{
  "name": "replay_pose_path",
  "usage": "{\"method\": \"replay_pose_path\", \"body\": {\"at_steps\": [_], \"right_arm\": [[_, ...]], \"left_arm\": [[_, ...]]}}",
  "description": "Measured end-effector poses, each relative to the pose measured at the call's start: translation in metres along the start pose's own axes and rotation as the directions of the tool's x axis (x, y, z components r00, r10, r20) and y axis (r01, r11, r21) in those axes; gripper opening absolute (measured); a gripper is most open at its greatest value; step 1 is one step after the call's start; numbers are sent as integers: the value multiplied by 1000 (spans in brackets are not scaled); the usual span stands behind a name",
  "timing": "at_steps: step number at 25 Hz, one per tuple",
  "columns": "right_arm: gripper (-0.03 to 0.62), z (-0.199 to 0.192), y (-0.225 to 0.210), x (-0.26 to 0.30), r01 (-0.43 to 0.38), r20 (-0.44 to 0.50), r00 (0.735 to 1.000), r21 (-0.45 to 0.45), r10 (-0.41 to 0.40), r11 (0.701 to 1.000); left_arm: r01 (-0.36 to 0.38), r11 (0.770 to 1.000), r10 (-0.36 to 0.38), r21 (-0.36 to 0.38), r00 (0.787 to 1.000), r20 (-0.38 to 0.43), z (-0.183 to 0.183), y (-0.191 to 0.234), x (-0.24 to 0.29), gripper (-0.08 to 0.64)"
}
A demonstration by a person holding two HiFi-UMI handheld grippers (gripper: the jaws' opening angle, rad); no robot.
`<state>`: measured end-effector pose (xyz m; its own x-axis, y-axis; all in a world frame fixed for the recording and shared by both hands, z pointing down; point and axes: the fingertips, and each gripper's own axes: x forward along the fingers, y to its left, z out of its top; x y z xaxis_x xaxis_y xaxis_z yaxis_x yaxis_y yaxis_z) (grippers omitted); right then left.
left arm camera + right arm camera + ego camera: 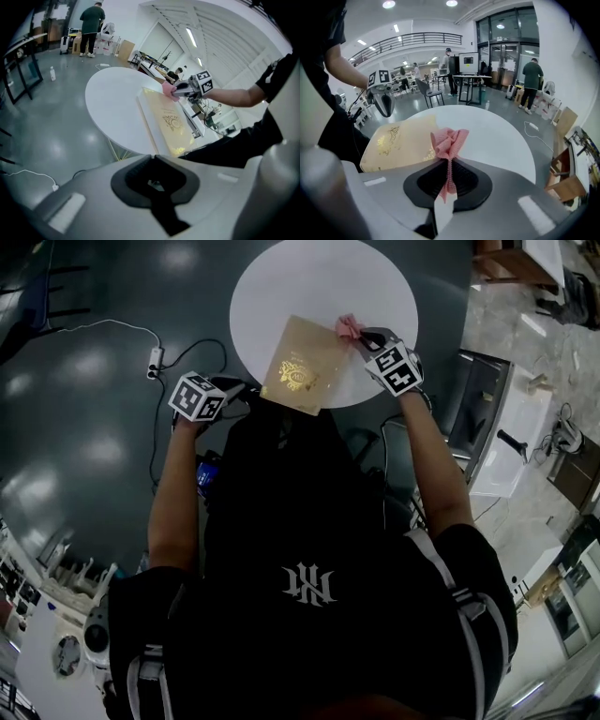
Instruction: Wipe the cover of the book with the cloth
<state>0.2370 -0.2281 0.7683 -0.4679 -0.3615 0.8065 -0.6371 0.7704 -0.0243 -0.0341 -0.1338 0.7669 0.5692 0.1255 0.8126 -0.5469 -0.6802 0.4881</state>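
A book (300,367) with a gold, ornamented cover lies on the round white table (281,287), near its front edge. My right gripper (364,335) is shut on a bunched pink cloth (349,327) at the book's far right corner. In the right gripper view the cloth (449,142) sticks out past the closed jaws of the right gripper (449,161), just over the book (401,138). My left gripper (246,390) hovers off the table's near left edge, beside the book's left corner. In its own view the left gripper (152,157) is shut and holds nothing, with the book (168,123) ahead of it.
A power strip (155,360) with a white cable lies on the dark floor left of the table. A white cabinet (511,437) and wooden furniture (511,263) stand to the right. People, a chair (431,96) and a desk (471,86) are further off.
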Motion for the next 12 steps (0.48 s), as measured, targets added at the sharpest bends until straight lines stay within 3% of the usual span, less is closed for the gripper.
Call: {"method": "replay_pose_path", "body": {"at_steps": [7,10,12], "right_arm": [[23,34,7,-55,125,130,980,186,-151,975],[23,76,1,-111,186,244,937,254,-249,949],[23,103,14,-153,193,320,901,309,-293,931]], "left_arm": [[26,984,-32,177,999,29,48,-24,-20,21],[46,948,-80,314,992,96,112,-35,-41,21],[76,927,-142,368,978,155,146,-67,-63,21]]}}
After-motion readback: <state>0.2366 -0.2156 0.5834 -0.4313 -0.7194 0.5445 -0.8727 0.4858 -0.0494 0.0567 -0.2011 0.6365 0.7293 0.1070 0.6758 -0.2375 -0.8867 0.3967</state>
